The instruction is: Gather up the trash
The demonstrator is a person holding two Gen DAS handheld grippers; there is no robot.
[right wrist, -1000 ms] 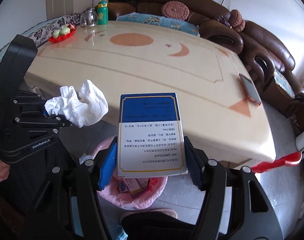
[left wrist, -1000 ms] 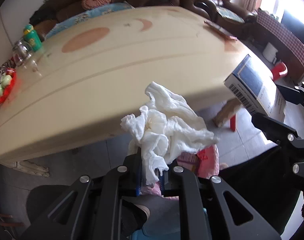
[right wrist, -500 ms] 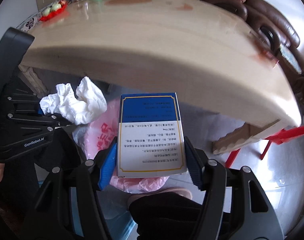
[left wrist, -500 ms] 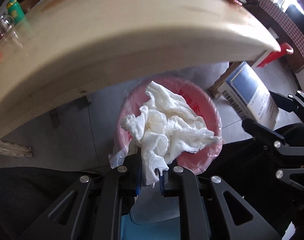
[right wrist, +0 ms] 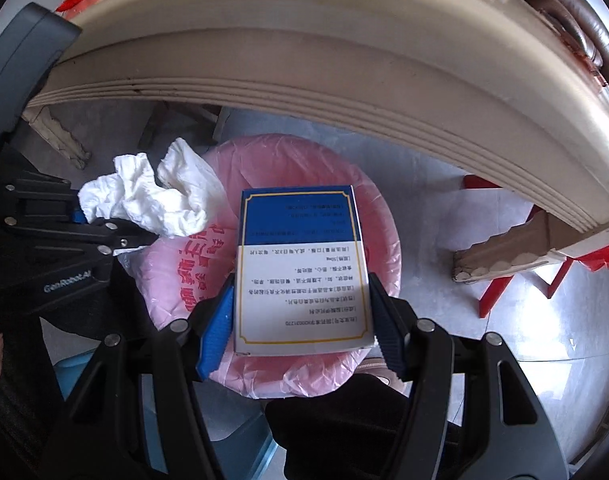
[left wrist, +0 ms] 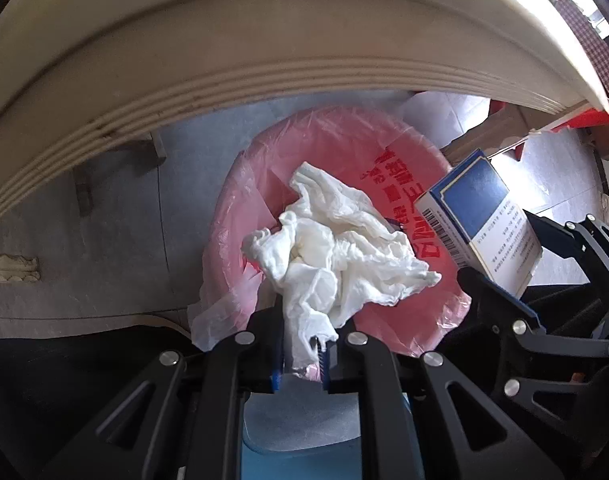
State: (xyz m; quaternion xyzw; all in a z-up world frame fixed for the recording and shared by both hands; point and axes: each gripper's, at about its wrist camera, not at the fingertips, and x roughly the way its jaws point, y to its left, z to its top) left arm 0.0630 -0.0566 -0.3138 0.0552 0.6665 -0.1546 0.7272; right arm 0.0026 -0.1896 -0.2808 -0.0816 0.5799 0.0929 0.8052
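My left gripper (left wrist: 300,354) is shut on a crumpled white tissue (left wrist: 336,256) and holds it over the pink-lined trash bin (left wrist: 404,148) on the floor. The tissue also shows in the right wrist view (right wrist: 152,196), at the bin's left rim. My right gripper (right wrist: 302,316) is shut on a blue and white box (right wrist: 302,272) and holds it above the same bin (right wrist: 288,152). The box also shows at the right of the left wrist view (left wrist: 484,220).
The cream table edge (left wrist: 264,56) arches over the bin, close above both grippers; it also shows in the right wrist view (right wrist: 344,64). A red stool (right wrist: 516,272) and a table leg (right wrist: 504,252) stand right of the bin. A brown sofa (right wrist: 564,12) is far right.
Both grippers have dropped from table height to below the table edge and moved over the bin, each still holding its item.
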